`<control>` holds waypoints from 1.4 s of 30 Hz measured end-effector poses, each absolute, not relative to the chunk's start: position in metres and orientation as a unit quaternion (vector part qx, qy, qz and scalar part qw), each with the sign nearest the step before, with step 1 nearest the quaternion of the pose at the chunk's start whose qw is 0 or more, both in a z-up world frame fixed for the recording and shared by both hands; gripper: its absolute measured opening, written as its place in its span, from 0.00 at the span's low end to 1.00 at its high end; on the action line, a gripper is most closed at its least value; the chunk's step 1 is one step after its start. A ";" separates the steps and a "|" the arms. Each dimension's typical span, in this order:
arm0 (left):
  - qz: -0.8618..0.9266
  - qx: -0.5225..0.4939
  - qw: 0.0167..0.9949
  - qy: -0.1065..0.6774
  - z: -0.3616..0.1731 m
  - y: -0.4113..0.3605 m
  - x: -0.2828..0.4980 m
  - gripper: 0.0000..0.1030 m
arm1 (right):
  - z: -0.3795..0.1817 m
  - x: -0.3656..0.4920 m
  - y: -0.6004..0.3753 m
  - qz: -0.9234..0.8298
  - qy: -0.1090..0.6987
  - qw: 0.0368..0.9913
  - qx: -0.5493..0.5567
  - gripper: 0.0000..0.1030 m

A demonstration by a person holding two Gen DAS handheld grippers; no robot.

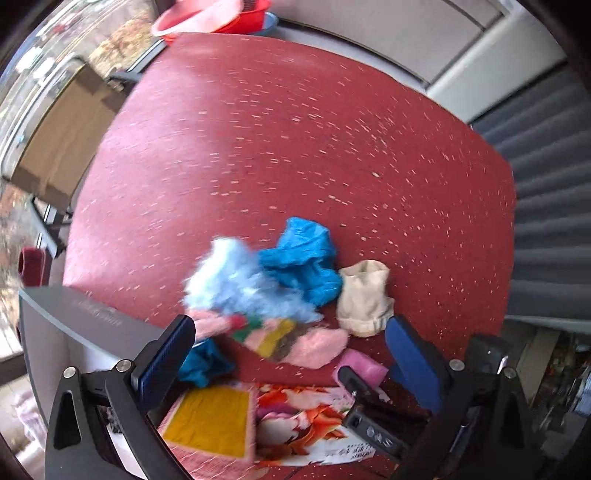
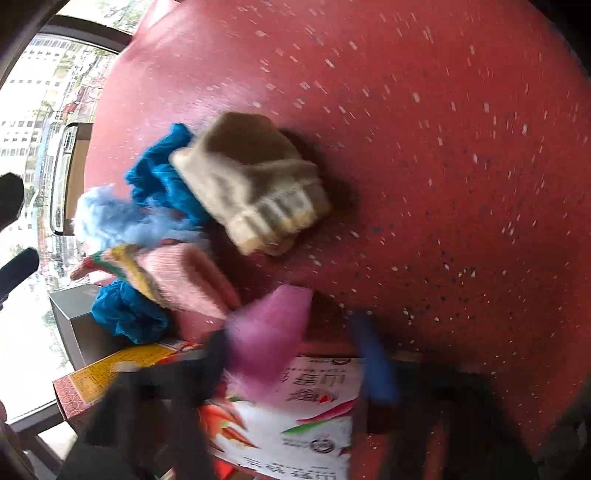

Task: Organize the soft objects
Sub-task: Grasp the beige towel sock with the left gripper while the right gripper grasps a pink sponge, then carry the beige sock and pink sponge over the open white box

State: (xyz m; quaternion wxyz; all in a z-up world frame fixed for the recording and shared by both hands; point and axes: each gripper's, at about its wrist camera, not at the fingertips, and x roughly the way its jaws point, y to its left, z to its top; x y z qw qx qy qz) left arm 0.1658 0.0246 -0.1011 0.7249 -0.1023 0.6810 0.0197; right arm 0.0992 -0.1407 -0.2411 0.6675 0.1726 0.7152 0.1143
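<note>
A heap of soft things lies on the red speckled table (image 1: 280, 140): a light blue fluffy piece (image 1: 236, 277), a bright blue cloth (image 1: 303, 258), a cream knitted sock (image 1: 364, 299), a pink striped sock (image 1: 288, 339) and a small pink-purple piece (image 1: 360, 365). My left gripper (image 1: 288, 354) is open above the near side of the heap, holding nothing. In the right wrist view the cream sock (image 2: 255, 181) and blue cloth (image 2: 162, 173) lie ahead. My right gripper (image 2: 295, 354) is blurred; the pink-purple piece (image 2: 269, 332) lies between its open fingers.
A grey box (image 1: 74, 325) stands at the table's left front corner. A flat printed carton (image 1: 314, 421) and a red-yellow box (image 1: 210, 424) lie under the grippers. Red basins (image 1: 214, 18) sit beyond the far edge. A grey sofa (image 1: 550, 206) is on the right.
</note>
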 end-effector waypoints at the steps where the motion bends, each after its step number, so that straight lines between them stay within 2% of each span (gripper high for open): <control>1: 0.013 -0.096 0.723 0.684 -0.106 0.016 0.169 1.00 | -0.247 0.099 -0.146 0.115 0.721 0.658 0.183 0.25; 2: 0.006 -0.090 0.720 0.688 -0.111 0.007 0.171 1.00 | -0.251 0.098 -0.152 0.118 0.722 0.653 0.195 0.21; 10: 0.007 -0.003 0.707 0.707 -0.153 -0.058 0.182 1.00 | -0.240 0.079 -0.228 0.100 0.691 0.666 0.262 0.21; 14: 0.015 0.029 0.700 0.714 -0.176 -0.083 0.186 0.94 | -0.228 0.075 -0.254 0.095 0.672 0.682 0.274 0.21; 19: 0.024 0.050 0.683 0.728 -0.203 -0.107 0.186 0.94 | -0.220 0.067 -0.268 0.097 0.660 0.685 0.294 0.21; 21: 0.026 0.056 0.674 0.736 -0.215 -0.115 0.186 0.89 | -0.216 0.064 -0.273 0.100 0.657 0.688 0.294 0.21; 23: 0.028 0.059 0.661 0.747 -0.228 -0.120 0.186 0.73 | -0.213 0.064 -0.276 0.101 0.653 0.690 0.295 0.21; 24: 0.026 0.057 0.656 0.752 -0.232 -0.122 0.185 0.70 | -0.212 0.062 -0.278 0.101 0.652 0.690 0.297 0.21; 26: 0.008 0.030 0.658 0.753 -0.230 -0.123 0.185 0.42 | -0.209 0.061 -0.280 0.097 0.650 0.692 0.299 0.21; 28: -0.001 0.034 0.661 0.749 -0.227 -0.127 0.183 0.27 | -0.205 0.057 -0.288 0.093 0.649 0.694 0.297 0.21; 30: -0.017 0.019 0.668 0.744 -0.221 -0.126 0.180 0.23 | -0.200 0.056 -0.289 0.090 0.646 0.699 0.293 0.21; 42: -0.101 -0.012 0.699 0.708 -0.157 -0.113 0.119 0.23 | -0.184 0.026 -0.288 0.073 0.646 0.708 0.277 0.21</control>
